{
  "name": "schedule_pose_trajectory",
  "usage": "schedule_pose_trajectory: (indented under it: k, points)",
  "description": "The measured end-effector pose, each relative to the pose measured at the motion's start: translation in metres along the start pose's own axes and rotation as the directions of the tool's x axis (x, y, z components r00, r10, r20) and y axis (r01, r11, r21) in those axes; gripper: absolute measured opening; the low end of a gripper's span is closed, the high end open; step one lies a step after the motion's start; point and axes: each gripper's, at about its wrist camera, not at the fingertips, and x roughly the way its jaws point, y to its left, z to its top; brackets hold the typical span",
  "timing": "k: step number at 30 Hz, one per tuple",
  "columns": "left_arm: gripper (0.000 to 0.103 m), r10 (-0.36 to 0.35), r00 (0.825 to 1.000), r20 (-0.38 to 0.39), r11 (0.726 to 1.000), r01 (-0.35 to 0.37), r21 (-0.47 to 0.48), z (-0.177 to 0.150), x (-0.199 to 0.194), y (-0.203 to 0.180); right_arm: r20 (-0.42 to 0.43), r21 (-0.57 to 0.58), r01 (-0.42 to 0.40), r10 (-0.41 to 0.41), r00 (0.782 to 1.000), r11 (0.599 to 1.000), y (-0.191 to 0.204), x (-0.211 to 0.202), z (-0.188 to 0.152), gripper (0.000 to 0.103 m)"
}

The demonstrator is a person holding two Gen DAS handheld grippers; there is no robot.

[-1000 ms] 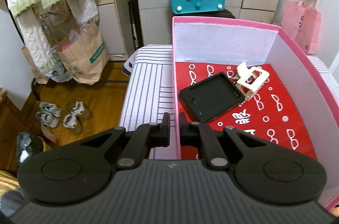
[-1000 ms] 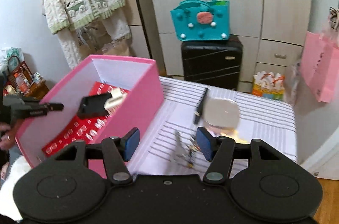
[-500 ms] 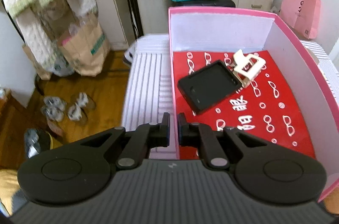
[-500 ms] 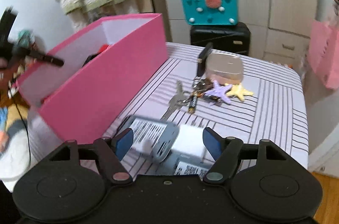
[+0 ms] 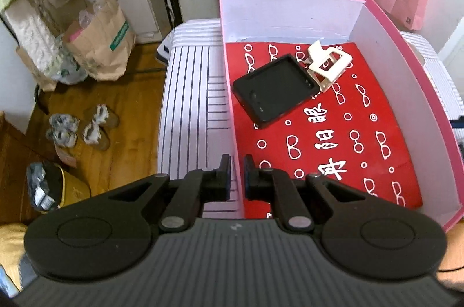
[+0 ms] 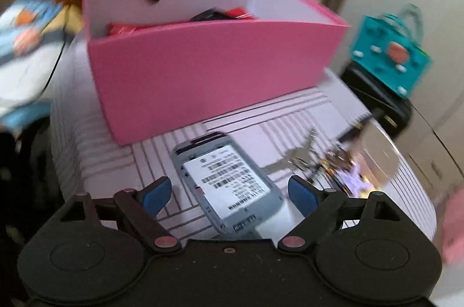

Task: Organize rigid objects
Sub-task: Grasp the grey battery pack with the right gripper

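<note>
A pink box (image 5: 406,51) with a red patterned floor stands on the striped table. Inside lie a black case (image 5: 274,89) and a cream clip (image 5: 329,66). My left gripper (image 5: 237,173) is shut on the box's left wall (image 5: 229,92) near its front corner. In the right wrist view the pink box (image 6: 208,66) is ahead, and a grey device with a white barcode label (image 6: 227,182) lies on the table between the fingers of my open right gripper (image 6: 229,192). The right view is blurred.
Keys (image 6: 301,154), small trinkets (image 6: 345,176) and a pale rounded case (image 6: 377,150) lie right of the device. A teal bag (image 6: 391,54) sits on a black suitcase beyond. Paper bags (image 5: 98,45) and shoes (image 5: 78,127) are on the floor left of the table.
My right gripper has swung left and down over the grey device, which now lies between its open fingers. The left gripper stays shut on the box wall, with its view tilted further down.
</note>
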Motion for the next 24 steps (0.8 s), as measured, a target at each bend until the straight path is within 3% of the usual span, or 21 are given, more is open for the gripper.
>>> schedule_pose_trajectory:
  k: [3, 5, 8, 11, 17, 19, 24]
  points:
    - [0.008, -0.008, 1.0, 0.027, 1.0, 0.007, 0.011, -0.001, -0.005, 0.0, -0.041, -0.054, -0.036, 0.034, 0.999, 0.998, -0.004, 0.013, 0.006, 0.087]
    - [0.008, -0.009, 0.999, 0.049, 1.0, 0.008, 0.016, -0.001, -0.009, 0.001, -0.053, -0.006, -0.073, 0.073, 0.996, 0.997, -0.014, 0.015, 0.013, 0.075]
    - [0.008, -0.005, 0.997, 0.075, 1.0, 0.003, 0.027, -0.003, -0.012, 0.001, -0.061, 0.163, -0.089, 0.1, 0.993, 0.983, -0.033, 0.018, 0.02, 0.069]
    - [0.007, 0.009, 0.995, 0.1, 0.997, -0.016, 0.069, -0.005, -0.009, -0.003, -0.06, 0.38, -0.065, 0.095, 0.994, 0.923, -0.05, 0.022, 0.02, 0.067]
    - [0.007, 0.018, 0.995, 0.101, 0.996, -0.027, 0.082, -0.006, -0.008, -0.004, -0.071, 0.317, 0.026, -0.004, 0.997, 0.948, -0.034, 0.028, 0.019, 0.067]
    - [0.007, 0.008, 0.996, 0.086, 0.997, -0.014, 0.07, -0.005, -0.009, -0.003, -0.065, 0.354, 0.012, 0.012, 0.998, 0.935, -0.036, 0.027, 0.018, 0.065]
    - [0.007, 0.001, 0.997, 0.083, 0.999, -0.005, 0.05, -0.006, -0.009, -0.001, -0.016, 0.415, 0.039, -0.035, 0.999, 0.909, -0.035, 0.01, 0.022, 0.065]
